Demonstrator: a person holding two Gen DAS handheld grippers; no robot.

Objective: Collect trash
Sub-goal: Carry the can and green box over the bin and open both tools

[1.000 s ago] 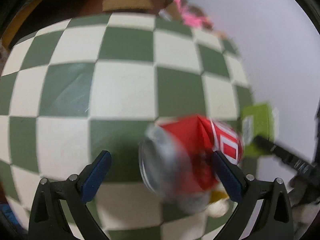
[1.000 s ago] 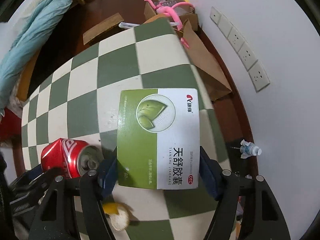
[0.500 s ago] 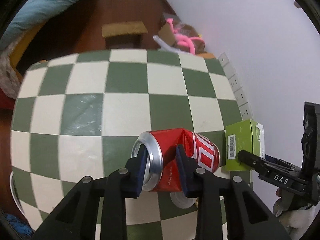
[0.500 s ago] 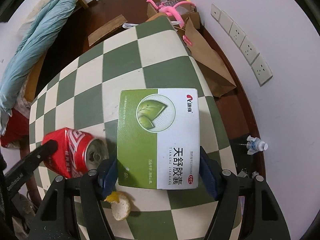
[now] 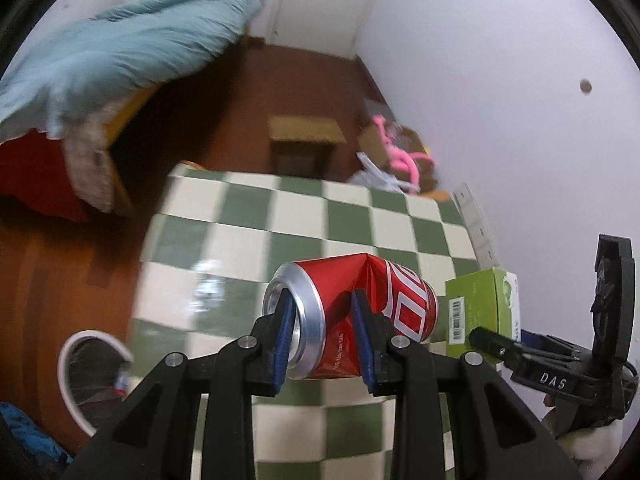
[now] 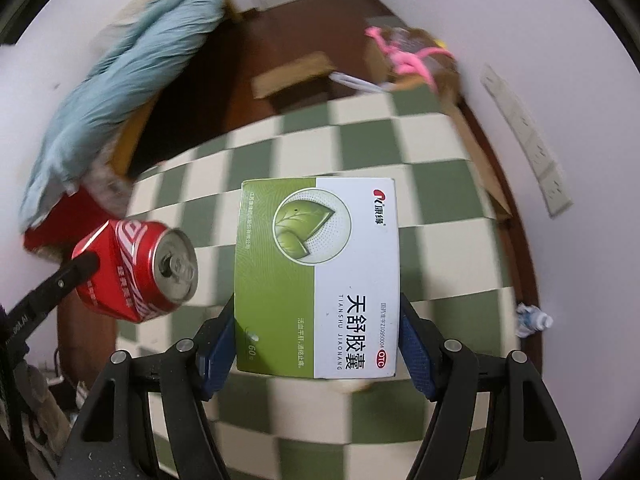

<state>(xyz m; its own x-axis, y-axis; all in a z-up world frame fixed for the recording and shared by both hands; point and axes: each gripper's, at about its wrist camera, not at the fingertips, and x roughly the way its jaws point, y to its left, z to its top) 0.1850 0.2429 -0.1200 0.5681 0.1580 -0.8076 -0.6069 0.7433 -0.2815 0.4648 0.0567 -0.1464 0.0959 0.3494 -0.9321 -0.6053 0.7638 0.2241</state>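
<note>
Left wrist: gripper tight on crushed can

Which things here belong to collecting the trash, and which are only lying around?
Belong to the job:
- dented red can, clamped in the left gripper
- green-and-white medicine box, held in the right gripper
- white bin, beside the table

Lying about:
- blue bedding
- pink toy
- small stool

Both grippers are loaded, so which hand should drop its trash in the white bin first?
Probably left: the left gripper pinches the red can, and the white bin sits on its side.
</note>
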